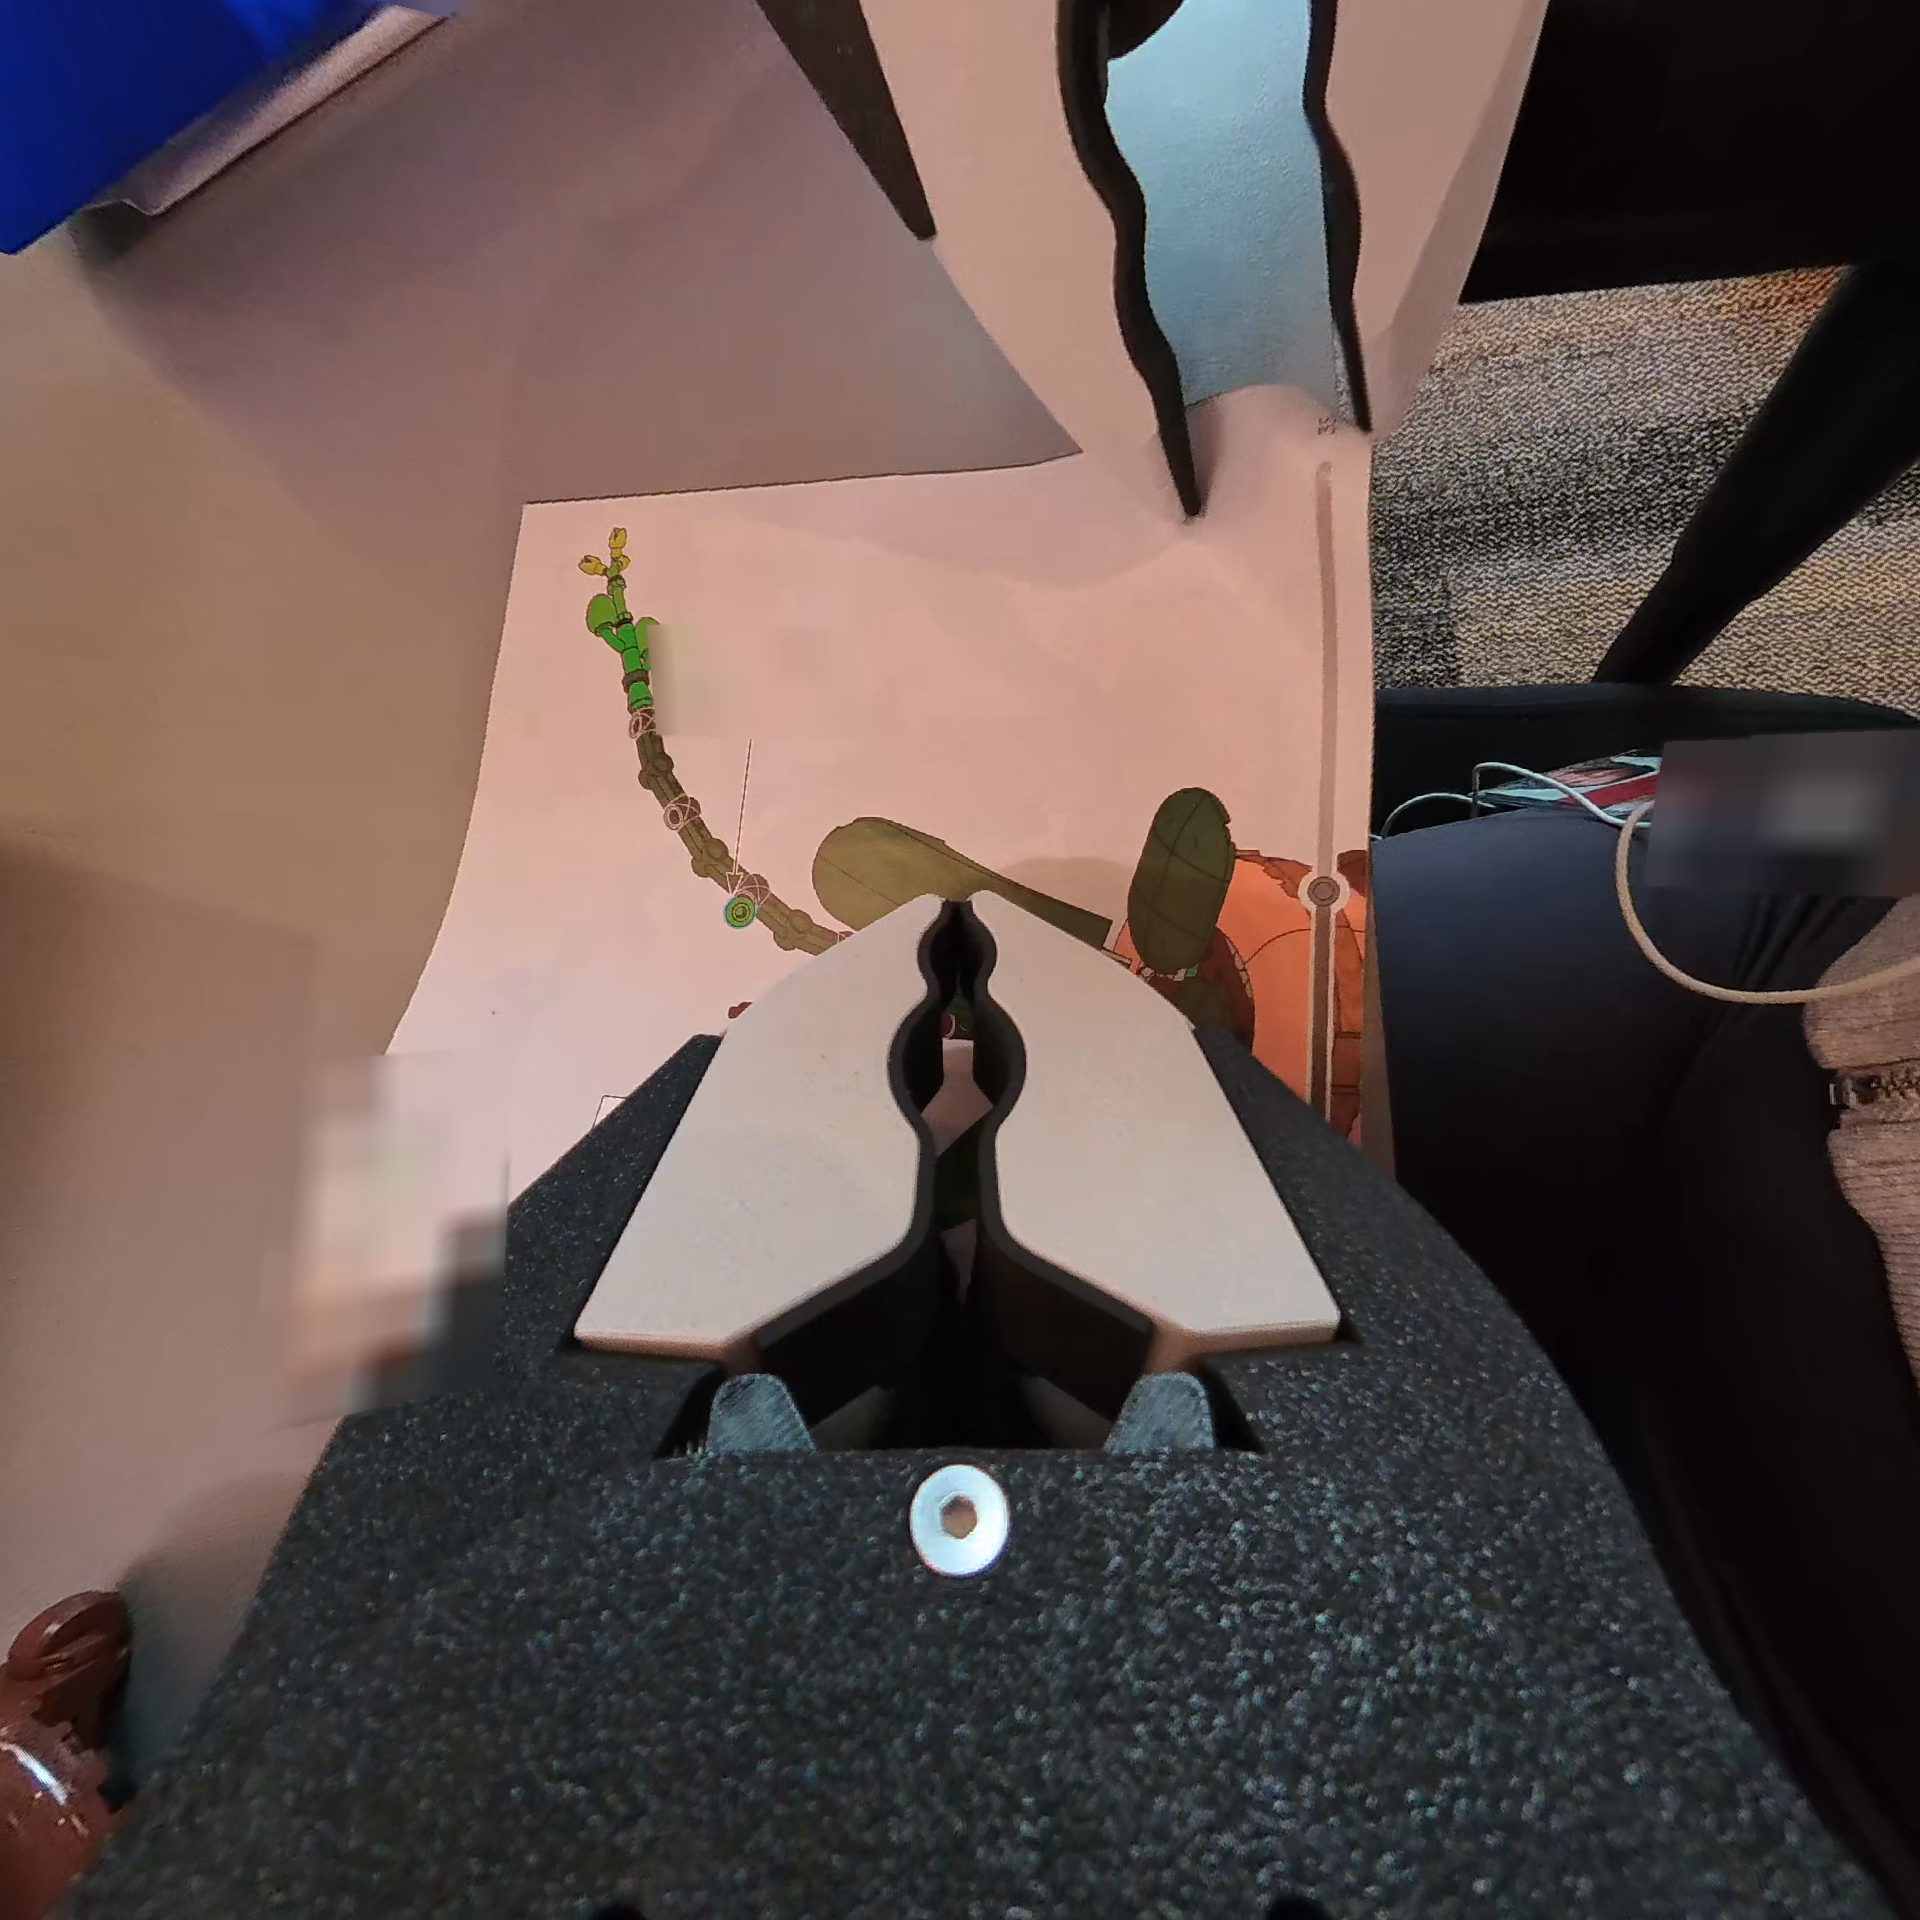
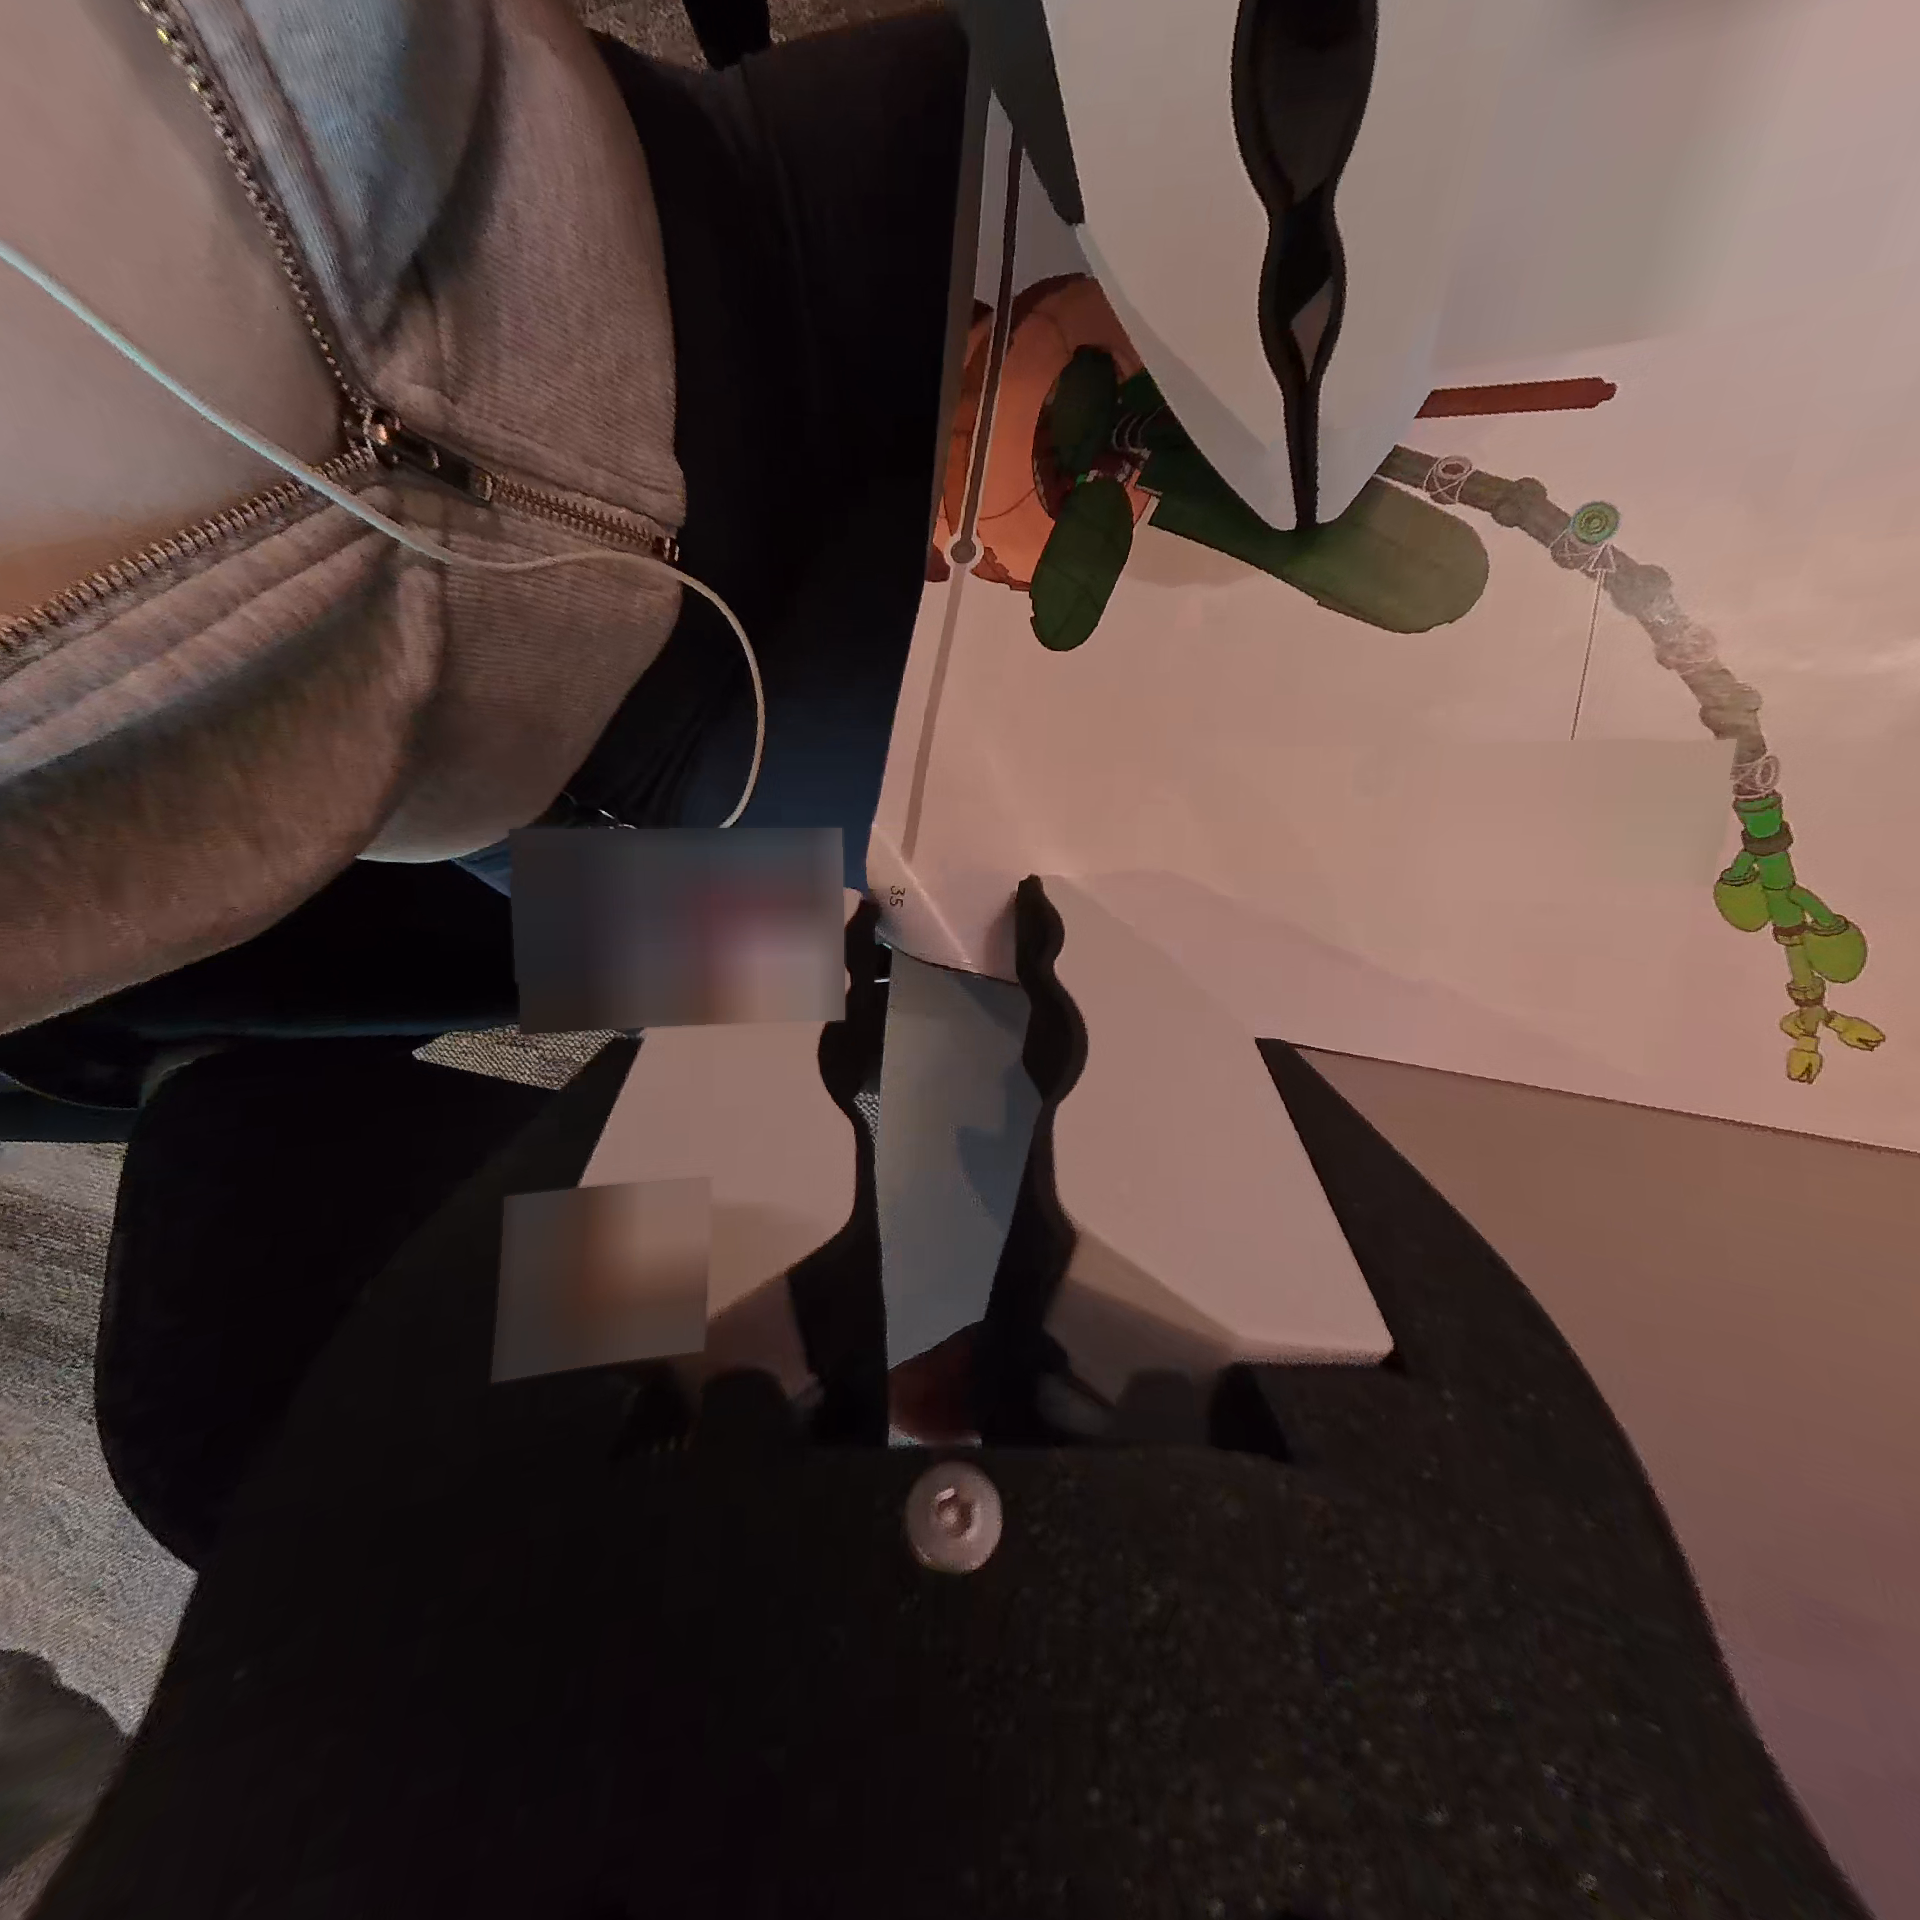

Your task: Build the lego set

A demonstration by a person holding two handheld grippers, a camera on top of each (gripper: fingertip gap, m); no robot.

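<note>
An open instruction booklet page [image 1: 935,675] with a drawing of a green vine and an orange figure lies on the table. My left gripper [image 1: 956,912] is shut, its tips together on or just above the drawn leaf. It also shows in the right wrist view [image 2: 1304,514], tip down on the page. My right gripper [image 2: 945,899] is at the page's [image 2: 1299,831] lower corner, which is lifted and lies between its fingers [image 2: 1031,935]. The pads stand apart and do not pinch the paper. The right gripper also shows in the left wrist view [image 1: 1273,468], astride that corner.
A person in a grey zip hoodie [image 2: 260,520] and dark trousers [image 1: 1558,1039] sits close to the page's edge, with a white cable [image 2: 623,566] across the lap. Carpet [image 1: 1558,468] lies beyond. A blue object [image 1: 104,104] and a brown toy piece [image 1: 52,1714] sit at the left. Spacing between my two grippers at the tips: around 10 cm. To the brown toy piece [image 1: 52,1714]: left tips about 20 cm, right tips about 30 cm.
</note>
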